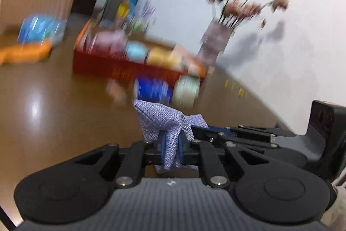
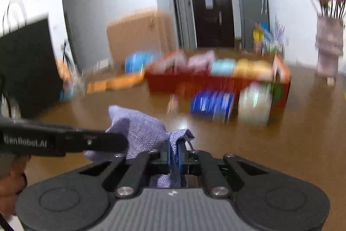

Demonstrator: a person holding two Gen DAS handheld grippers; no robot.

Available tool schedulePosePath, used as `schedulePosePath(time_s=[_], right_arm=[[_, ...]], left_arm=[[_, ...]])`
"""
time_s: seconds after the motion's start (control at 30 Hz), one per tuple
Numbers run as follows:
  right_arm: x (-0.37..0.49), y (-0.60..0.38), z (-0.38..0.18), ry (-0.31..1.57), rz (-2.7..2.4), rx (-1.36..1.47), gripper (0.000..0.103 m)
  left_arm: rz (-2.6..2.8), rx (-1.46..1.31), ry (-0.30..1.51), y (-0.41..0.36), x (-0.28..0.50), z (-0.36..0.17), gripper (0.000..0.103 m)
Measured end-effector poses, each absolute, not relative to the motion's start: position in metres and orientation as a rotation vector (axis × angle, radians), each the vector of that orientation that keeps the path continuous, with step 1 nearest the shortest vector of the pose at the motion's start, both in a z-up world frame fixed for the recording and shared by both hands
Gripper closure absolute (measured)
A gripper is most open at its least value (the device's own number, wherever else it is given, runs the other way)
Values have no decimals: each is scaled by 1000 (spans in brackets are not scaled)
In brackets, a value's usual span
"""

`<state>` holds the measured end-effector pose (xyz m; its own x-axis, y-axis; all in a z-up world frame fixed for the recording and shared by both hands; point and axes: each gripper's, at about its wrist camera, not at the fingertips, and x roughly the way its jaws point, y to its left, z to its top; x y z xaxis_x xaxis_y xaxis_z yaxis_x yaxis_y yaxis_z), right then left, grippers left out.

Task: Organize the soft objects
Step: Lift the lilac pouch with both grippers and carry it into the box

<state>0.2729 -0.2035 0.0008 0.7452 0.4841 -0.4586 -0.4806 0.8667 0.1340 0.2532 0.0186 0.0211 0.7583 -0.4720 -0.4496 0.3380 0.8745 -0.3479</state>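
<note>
A small lilac woven fabric pouch (image 1: 161,120) is held above the brown table between both grippers. My left gripper (image 1: 172,145) is shut on one edge of it. My right gripper (image 2: 174,154) is shut on another edge of the same pouch (image 2: 138,129). The left gripper's black body (image 2: 64,141) comes in from the left in the right wrist view. The right gripper's body (image 1: 248,133) comes in from the right in the left wrist view. Beyond stands a red box (image 1: 129,66) filled with soft coloured items; it also shows in the right wrist view (image 2: 207,83).
A blue packet (image 2: 213,104) and a pale roll (image 2: 255,104) lie in front of the red box. A vase of pink flowers (image 1: 216,40) stands by the white wall. Orange items (image 1: 23,53) and a blue pack (image 1: 41,27) lie at the far left. Both views are motion-blurred.
</note>
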Motion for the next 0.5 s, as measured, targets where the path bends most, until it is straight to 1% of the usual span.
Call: schedulePosePath(time_s=[0.1,0.2,0.27,0.33,0.43,0.5], right_arm=[[324,-203,46,396,534,6,96],[394,-188,70,385,519,-24,96],[440,-173,70,434,506,-53,96],[484,-156,58,511,492,-85,96],[519,-130,31,623,488,-163,96],[524,-112,16,675,498,-222,95]], left_arm=[[-445,-241,486,26,314,63,91],[-421,-249,491,34,390,77,91],[-407,-250,543,39,438,69,91],[-332,-229,628,39,478,51,91],[-275,-112,722,37,505,21,89],[-263,-52,709,38,505,8,88]])
